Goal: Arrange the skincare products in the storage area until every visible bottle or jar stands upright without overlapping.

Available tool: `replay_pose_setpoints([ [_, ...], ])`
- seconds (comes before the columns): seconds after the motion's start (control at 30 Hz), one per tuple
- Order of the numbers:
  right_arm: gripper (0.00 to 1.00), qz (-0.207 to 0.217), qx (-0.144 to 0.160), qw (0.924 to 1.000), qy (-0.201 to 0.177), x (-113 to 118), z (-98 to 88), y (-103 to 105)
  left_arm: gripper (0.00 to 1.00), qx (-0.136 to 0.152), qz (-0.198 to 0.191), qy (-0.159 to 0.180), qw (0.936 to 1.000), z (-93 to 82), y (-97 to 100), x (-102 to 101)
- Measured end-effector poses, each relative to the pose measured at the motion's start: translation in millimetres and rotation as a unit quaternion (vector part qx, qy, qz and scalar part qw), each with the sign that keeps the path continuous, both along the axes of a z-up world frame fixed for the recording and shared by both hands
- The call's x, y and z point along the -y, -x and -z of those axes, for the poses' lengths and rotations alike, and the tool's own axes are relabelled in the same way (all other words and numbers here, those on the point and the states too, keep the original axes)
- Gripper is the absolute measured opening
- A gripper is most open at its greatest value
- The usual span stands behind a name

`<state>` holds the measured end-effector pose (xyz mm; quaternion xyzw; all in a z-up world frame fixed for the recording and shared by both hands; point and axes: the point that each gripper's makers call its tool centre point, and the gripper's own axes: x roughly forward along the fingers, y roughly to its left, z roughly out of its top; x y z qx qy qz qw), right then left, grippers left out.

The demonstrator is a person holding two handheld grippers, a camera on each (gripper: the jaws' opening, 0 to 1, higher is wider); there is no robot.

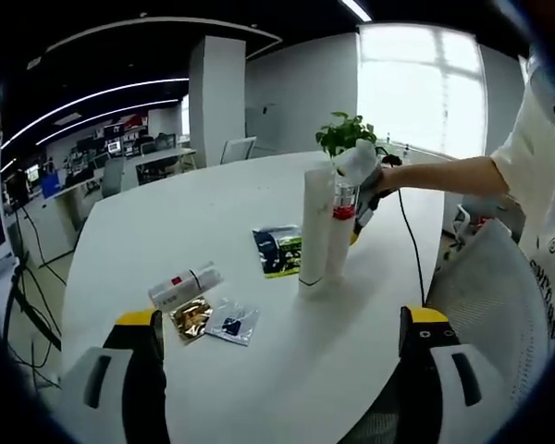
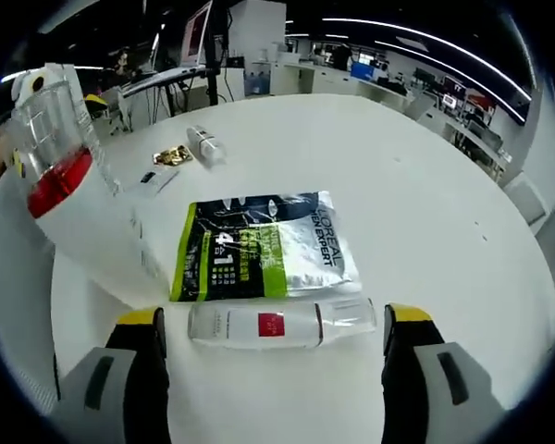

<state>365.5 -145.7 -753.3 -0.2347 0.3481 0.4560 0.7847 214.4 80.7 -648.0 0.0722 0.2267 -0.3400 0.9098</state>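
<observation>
A tall white tube (image 1: 315, 227) stands upright near the table's middle, with a white bottle (image 1: 341, 227) that has a clear cap and a red band touching it. A small bottle (image 1: 185, 287) lies on its side by a gold sachet (image 1: 192, 317) and a clear sachet (image 1: 231, 323). My left gripper (image 1: 281, 317) is open, short of these. A clear bottle with a red label (image 2: 268, 326) lies across the tips of my open right gripper (image 2: 273, 316), untouched. Behind it lies a green-and-silver sachet (image 2: 259, 245). The red-banded bottle (image 2: 60, 171) rises at left. In the left gripper view, the right gripper (image 1: 363, 199) sits behind the standing pair.
The round white table (image 1: 166, 213) has a rim close to me on the right. A person's arm (image 1: 444, 174) reaches in from there. A potted plant (image 1: 345, 135) stands at the far edge. A mesh chair (image 1: 486, 287) is beside the table. Office desks lie beyond.
</observation>
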Motion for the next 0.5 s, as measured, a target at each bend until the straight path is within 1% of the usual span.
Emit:
replay_pose_setpoints([
  [0.17, 0.98, -0.001, -0.019, 0.9998, 0.008, 1.3, 8.4, -8.2, 0.99, -0.001, 0.0, 0.002, 1.0, -0.3, 0.5, 1.1],
  [0.33, 0.96, -0.003, -0.02, 0.9997, 0.015, 0.8, 9.1, -5.7, 0.99, -0.004, -0.004, 0.002, 1.0, 1.4, 1.1, -1.5],
  [0.43, 0.91, -0.007, -0.022, 0.9996, 0.017, 1.6, 8.9, -6.5, 0.99, -0.004, -0.006, 0.003, 1.0, 1.4, 1.9, -2.3],
  [0.5, 0.91, -0.006, -0.02, 0.9996, 0.02, 2.9, 9.4, -8.3, 0.99, -0.003, -0.006, 0.008, 0.9999, 0.1, 2.4, -1.7],
])
